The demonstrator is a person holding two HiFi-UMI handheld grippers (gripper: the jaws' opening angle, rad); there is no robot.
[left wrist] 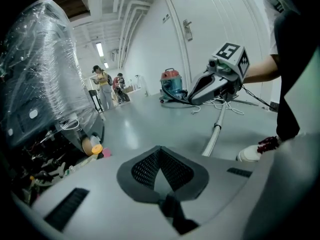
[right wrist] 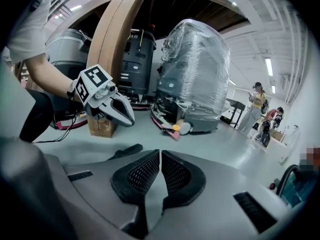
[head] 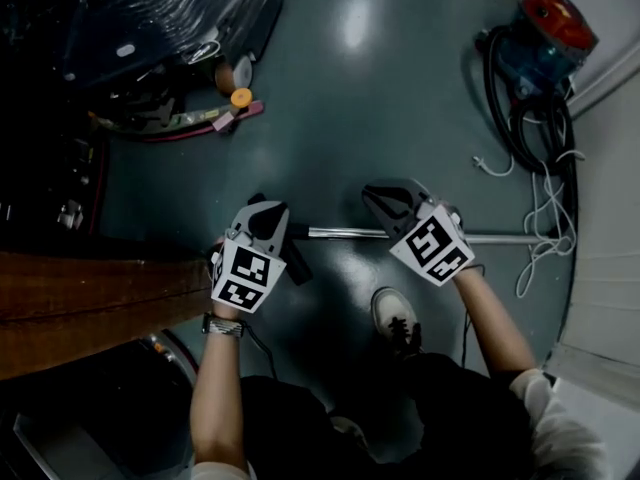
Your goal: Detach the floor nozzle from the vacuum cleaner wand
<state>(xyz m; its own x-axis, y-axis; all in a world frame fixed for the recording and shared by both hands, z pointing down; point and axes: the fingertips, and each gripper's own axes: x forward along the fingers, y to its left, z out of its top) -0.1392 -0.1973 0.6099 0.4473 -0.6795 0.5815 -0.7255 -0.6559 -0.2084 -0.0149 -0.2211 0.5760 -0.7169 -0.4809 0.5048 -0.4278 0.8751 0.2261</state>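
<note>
Grippers are hovering low over the floor, and neither is holding anything: the left gripper (head: 262,206) is showing its jaws pressed together and empty, and the right gripper (head: 373,194) is doing the same. The wand (head: 345,233) is lying flat on the floor, passing under the right jaws and running toward the left ones; the black nozzle (head: 298,268) at its end is sitting just beside and below the left jaws, partly hidden by them. This is looking like the approach, with no grip taken yet. Next, both pairs of jaws are going to need opening, one settling around the wand, the other around the nozzle neck, before pulling apart.
</note>
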